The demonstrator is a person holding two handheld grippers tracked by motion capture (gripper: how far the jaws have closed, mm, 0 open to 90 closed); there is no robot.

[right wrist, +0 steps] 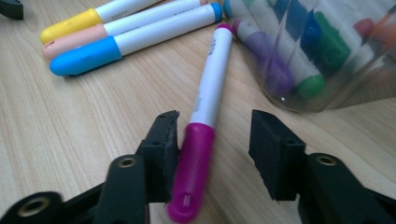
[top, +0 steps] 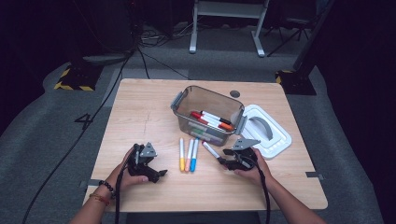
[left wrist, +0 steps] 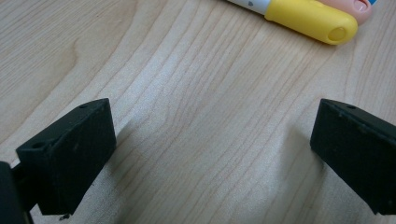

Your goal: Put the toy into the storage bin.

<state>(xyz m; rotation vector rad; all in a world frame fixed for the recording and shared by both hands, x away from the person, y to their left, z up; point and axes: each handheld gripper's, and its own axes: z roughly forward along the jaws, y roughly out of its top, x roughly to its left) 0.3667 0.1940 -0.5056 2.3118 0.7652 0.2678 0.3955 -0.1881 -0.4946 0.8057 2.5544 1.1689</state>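
Three smooth capped markers, yellow [top: 181, 163], peach [top: 188, 163], blue [top: 194, 162], side by side on pale grained wooden table [top: 140, 116], near clear plastic bin [top: 187, 100] with more markers. Magenta-capped white marker [right wrist: 198, 140] flat on the wood between right gripper [right wrist: 215, 144] blocky black jaws, left pad touching cap, right pad apart, not pinched. Left gripper [left wrist: 212, 154] spread wide over bare wood.

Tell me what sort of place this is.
Probably a lab or studio set up for recording: a lone wooden table on grey carpet, dark surroundings, cables across the floor, and hazard-striped stand bases at the table's far corners.
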